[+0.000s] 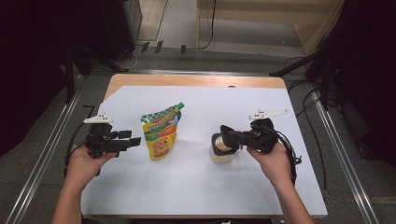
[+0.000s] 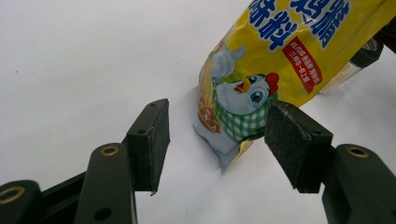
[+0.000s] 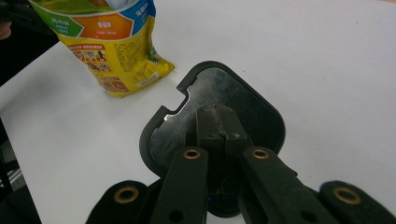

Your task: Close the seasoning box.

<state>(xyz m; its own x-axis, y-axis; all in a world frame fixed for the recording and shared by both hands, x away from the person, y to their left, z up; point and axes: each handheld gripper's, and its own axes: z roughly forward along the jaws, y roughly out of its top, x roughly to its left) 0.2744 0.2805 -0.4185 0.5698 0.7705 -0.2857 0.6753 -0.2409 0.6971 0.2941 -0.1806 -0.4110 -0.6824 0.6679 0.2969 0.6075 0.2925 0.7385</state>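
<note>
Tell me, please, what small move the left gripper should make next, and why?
Probably ease the left gripper forward and close on the yellow pouch: its fingers stand open with the pouch's lower corner just ahead, untouched. The right gripper is already shut over the jar's black lid.

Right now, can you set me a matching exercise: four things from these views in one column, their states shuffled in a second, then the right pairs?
Things:
1. left gripper
2. right gripper
3. yellow pouch
4. black lid

States:
A. shiny inner face showing
B. fingers apart
C. stands upright on the white sheet
D. fingers shut together

Pairs: 1-B; 2-D; 3-C; 4-A
</note>
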